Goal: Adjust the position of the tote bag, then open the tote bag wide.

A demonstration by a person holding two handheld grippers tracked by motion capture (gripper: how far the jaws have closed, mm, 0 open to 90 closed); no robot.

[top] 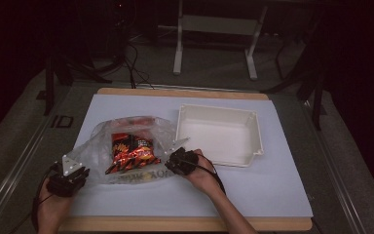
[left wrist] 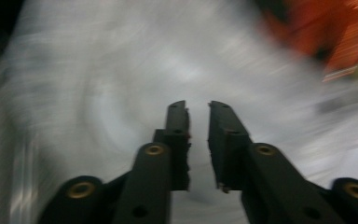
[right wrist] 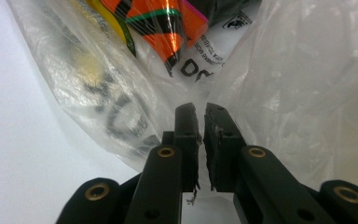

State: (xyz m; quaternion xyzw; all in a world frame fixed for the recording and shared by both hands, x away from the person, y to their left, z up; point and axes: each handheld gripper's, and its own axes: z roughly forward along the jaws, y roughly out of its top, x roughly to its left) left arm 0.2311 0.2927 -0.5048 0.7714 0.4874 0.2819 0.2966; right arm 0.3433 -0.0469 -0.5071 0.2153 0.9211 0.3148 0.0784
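White tray (top: 219, 134) empty, on pale sheet (top: 272, 185) covering wooden tabletop (top: 175, 224); white metal frame (top: 177, 53) on floor behind

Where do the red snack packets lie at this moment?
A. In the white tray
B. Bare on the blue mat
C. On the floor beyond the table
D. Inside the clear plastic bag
D: the red snack packets show through the clear plastic bag, while the white tray beside it holds nothing.
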